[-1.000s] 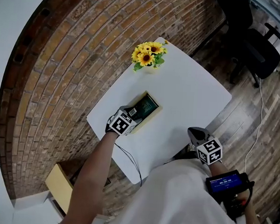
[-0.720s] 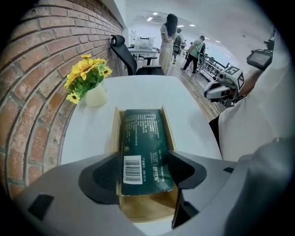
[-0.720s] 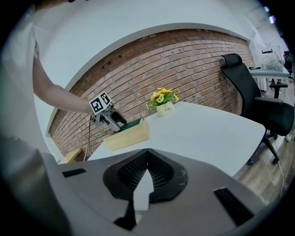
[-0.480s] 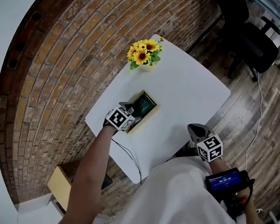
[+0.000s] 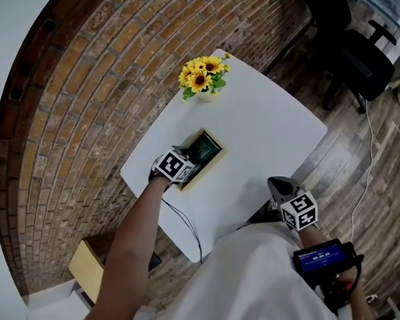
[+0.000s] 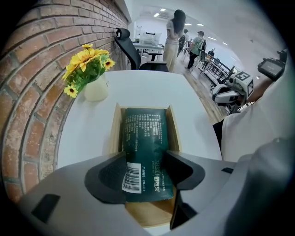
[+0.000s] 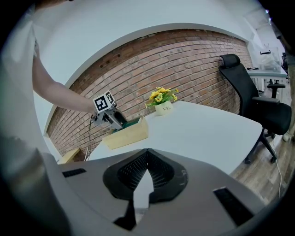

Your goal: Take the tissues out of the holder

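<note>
White desk [image 5: 269, 133], bare along its near edge, standing against a curved brick wall [image 5: 90, 81]. Nearest the body, the right hand-held gripper [image 7: 146, 154] hangs off the desk's near corner, jaws together on nothing, idle. Further in, the left hand-held gripper [image 6: 145, 157] is down over the near end of the dark green tissue pack [image 6: 144, 131], jaws wide and closing, one on each long side of the pack; no squeeze shows on the wrapper yet. The pack lies flat and lengthwise inside the pale wooden holder [image 6: 115, 133], fitting close between its side walls, so nothing is out yet. My read for this step: close square on the pack, clear of the holder walls, firmly enough that the slick wrapper does not slip, then lift straight up; a tilted pull may jam it or drag the light holder along, and the idle gripper could pin the holder down. Beyond the holder, sunflowers [image 6: 87, 62] in a small cream vase [image 6: 96, 90] sit by the wall. Past the far edge, a black office chair [image 5: 368, 58] on a plank floor [image 5: 361, 172]; an open office with people standing [image 6: 175, 32] lies beyond.
</note>
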